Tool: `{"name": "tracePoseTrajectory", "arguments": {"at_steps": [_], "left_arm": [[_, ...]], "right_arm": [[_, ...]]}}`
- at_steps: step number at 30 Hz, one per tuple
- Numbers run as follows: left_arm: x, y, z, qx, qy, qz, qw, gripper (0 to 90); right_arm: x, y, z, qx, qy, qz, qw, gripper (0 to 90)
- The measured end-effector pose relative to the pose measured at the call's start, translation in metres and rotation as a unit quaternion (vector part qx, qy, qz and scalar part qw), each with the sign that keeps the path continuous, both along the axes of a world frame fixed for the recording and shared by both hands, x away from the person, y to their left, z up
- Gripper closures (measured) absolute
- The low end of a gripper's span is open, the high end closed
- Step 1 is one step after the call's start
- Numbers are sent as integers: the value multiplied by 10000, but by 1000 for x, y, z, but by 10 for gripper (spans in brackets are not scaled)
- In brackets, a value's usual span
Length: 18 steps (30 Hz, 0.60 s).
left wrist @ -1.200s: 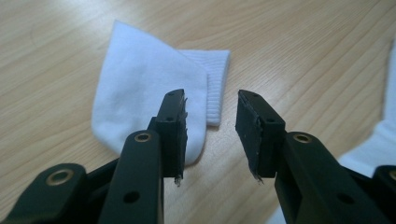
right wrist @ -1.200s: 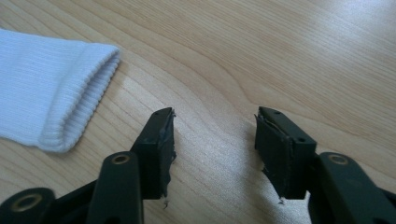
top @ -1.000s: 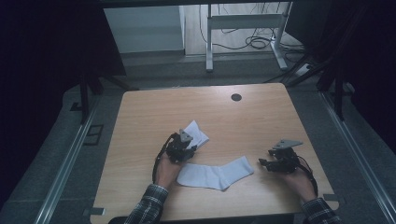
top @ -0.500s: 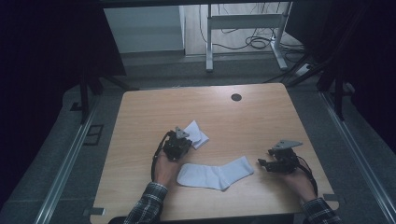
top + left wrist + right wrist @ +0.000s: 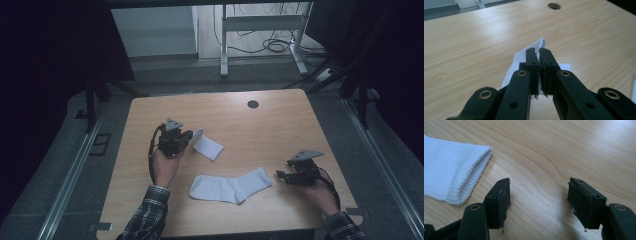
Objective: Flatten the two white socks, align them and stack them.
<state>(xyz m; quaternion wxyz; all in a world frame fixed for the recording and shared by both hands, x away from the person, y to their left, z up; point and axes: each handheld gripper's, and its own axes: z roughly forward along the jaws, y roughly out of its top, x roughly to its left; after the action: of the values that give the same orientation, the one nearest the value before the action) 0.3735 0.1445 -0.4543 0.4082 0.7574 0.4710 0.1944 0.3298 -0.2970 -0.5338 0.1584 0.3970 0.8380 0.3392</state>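
1. Socks are the things being worked on: a folded white sock (image 5: 207, 145) is pinched at its edge by the left gripper (image 5: 186, 140), whose jaws are seen fully closed on the cloth in the left gripper view, with the sock (image 5: 524, 60) trailing down to the wooden table (image 5: 280, 125).
2. A second white sock (image 5: 231, 185) is laid flat near the table's front edge, between the two hands.
3. Its ribbed cuff (image 5: 466, 177) is seen just beside the right gripper (image 5: 281, 175), whose jaws are held wide apart with nothing between them.
4. Slipping is judged the main risk: only a thin edge of cloth is gripped, so a quick lift could pull it free.
5. Unfolding of the held sock, or a snag on the flat one, is also judged possible if it is dragged across.
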Motion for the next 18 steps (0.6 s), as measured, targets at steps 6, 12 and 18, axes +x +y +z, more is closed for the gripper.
{"name": "tracePoseTrajectory", "arguments": {"at_steps": [6, 12, 18], "left_arm": [[4, 22, -15, 160, 152, 336, 9992, 860], [4, 44, -31, 266, 306, 637, 9971, 860], [-2, 55, -44, 317, 410, 715, 9961, 859]], "right_arm": [[0, 0, 0, 6, 6, -5, 10000, 349], [0, 0, 0, 6, 7, -11, 10000, 349], [0, 1, 0, 0, 25, -17, 10000, 348]]}}
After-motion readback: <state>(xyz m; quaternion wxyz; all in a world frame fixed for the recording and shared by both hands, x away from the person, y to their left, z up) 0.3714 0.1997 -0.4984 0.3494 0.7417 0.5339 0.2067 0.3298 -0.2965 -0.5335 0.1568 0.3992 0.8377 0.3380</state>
